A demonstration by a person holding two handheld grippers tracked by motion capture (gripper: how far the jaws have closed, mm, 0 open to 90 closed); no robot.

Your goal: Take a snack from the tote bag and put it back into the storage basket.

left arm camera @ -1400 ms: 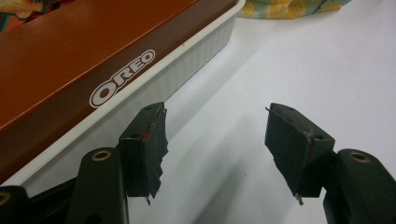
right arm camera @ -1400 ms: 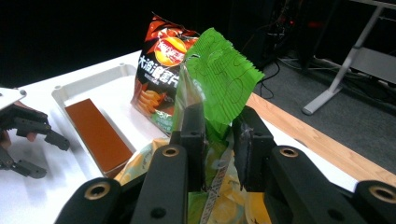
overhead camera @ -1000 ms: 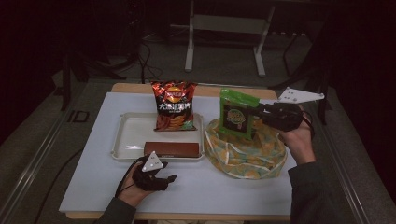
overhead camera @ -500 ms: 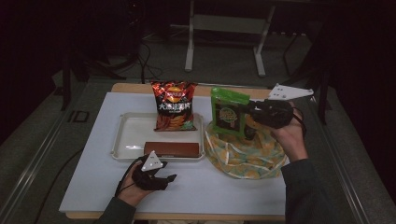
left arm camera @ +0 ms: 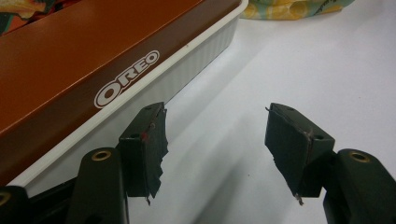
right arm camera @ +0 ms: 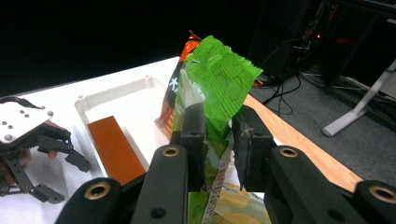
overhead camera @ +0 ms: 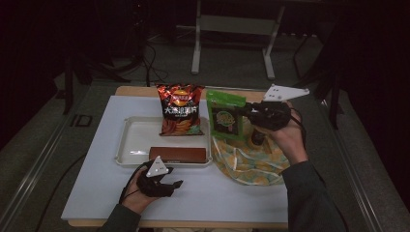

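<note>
— What had changed in the last second?

— The right gripper (overhead camera: 244, 114) had carried the green snack bag (overhead camera: 225, 121) to the left. One second before, the bag hung over the middle of the yellow patterned cloth bag (overhead camera: 251, 159); now it was above the far left edge of it, just beside the red chip bag (overhead camera: 180, 108) that stood at the far side of the white tray (overhead camera: 126, 145). I judged that the green bag was on the way to the tray.

— Were the jaws clenched on it?

— Yes, they pinched the bag near its top seal, from its right side. The bag was in the air, not resting on anything.

— How did it point?

— Its long axis was almost upright, the sealed top up and the printed face toward the near side.

— And the left gripper (overhead camera: 167, 183)?

— It had not moved; it rested on the table near the tray, jaws apart and empty, just beside the brown Oreo box (left arm camera: 88, 60).
</note>
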